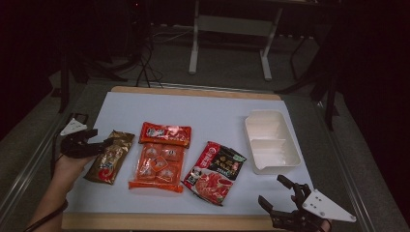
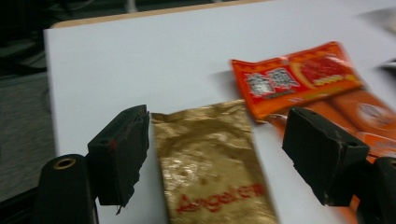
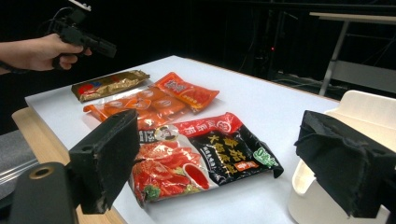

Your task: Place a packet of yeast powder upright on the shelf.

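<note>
A gold packet (image 1: 110,157) with red lettering lies flat at the left of the white mat (image 1: 208,113). My left gripper (image 1: 102,139) is low over its far end, jaws open on either side of the gold packet (image 2: 210,172) without pressing it. Beside it lie an orange sausage pack (image 1: 161,157) and a red and black sauce packet (image 1: 215,171). My right gripper (image 1: 271,189) hovers open near the front right corner with nothing between its jaws. The right gripper view shows the sauce packet (image 3: 201,158) ahead of it and the left gripper (image 3: 105,49) farther off.
A white two-compartment tray (image 1: 248,133) stands at the right of the mat, close to the right gripper. The table's wooden edge (image 1: 164,221) runs along the front. Table legs and cables stand on the dark floor behind.
</note>
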The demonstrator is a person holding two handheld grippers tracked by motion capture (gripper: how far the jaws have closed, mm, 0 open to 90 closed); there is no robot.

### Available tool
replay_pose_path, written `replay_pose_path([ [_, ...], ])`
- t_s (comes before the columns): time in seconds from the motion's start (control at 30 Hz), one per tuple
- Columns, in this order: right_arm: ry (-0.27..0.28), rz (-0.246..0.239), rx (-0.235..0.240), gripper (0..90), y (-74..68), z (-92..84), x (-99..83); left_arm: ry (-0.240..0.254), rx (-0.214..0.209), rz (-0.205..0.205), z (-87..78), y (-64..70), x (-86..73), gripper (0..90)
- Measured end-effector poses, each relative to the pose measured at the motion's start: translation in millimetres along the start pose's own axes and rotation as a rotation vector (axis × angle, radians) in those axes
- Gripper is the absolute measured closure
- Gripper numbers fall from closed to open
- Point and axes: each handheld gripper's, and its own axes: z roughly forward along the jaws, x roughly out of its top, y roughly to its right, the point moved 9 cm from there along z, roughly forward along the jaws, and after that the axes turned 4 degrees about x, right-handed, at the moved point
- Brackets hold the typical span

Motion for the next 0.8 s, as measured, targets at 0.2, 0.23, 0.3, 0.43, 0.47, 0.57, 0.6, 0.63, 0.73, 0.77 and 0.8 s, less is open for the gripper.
replay_pose_path([
  [0.2,-0.004,-0.002,0.005,13.1,-1.9,0.5,-0.8,-0.058,0.025,-0.016,15.1,-11.0,-4.5,26.8],
  [0.23,-0.003,-0.002,0.005,13.1,-2.3,0.6,-0.7,-0.068,0.032,-0.020,17.8,-13.0,-5.5,26.8],
  [0.3,-0.007,-0.003,0.006,13.1,-2.9,1.0,-1.4,-0.087,0.038,-0.020,23.1,-15.8,-8.1,26.8],
  [0.43,-0.011,0.001,0.007,13.1,-2.6,1.4,-2.9,-0.100,0.033,-0.045,30.9,-20.0,-10.1,30.0],
  [0.47,-0.011,0.002,0.007,13.1,-2.5,1.5,-3.0,-0.108,0.033,-0.059,36.9,-23.0,-10.4,30.0],
  [0.57,-0.021,0.005,0.007,13.2,-2.2,2.5,-5.3,-0.111,0.049,-0.076,44.1,-26.2,-8.5,30.3],
  [0.6,-0.023,0.007,0.006,13.2,-2.1,2.9,-5.9,-0.121,0.053,-0.077,47.2,-27.1,-8.9,30.3],
  [0.63,-0.026,0.012,0.005,13.2,-2.1,3.3,-6.5,-0.129,0.067,-0.075,50.0,-28.8,-9.6,30.1],
  [0.73,-0.032,0.012,0.005,13.2,-1.6,4.1,-7.8,-0.135,0.088,-0.078,56.5,-32.3,-9.6,30.2],
  [0.77,-0.032,0.013,0.003,13.2,-1.4,4.2,-8.1,-0.137,0.093,-0.079,58.4,-33.0,-9.7,30.3],
  [0.8,-0.034,0.015,0.004,13.3,-1.3,4.3,-8.5,-0.144,0.097,-0.080,60.6,-33.7,-10.7,32.1],
])
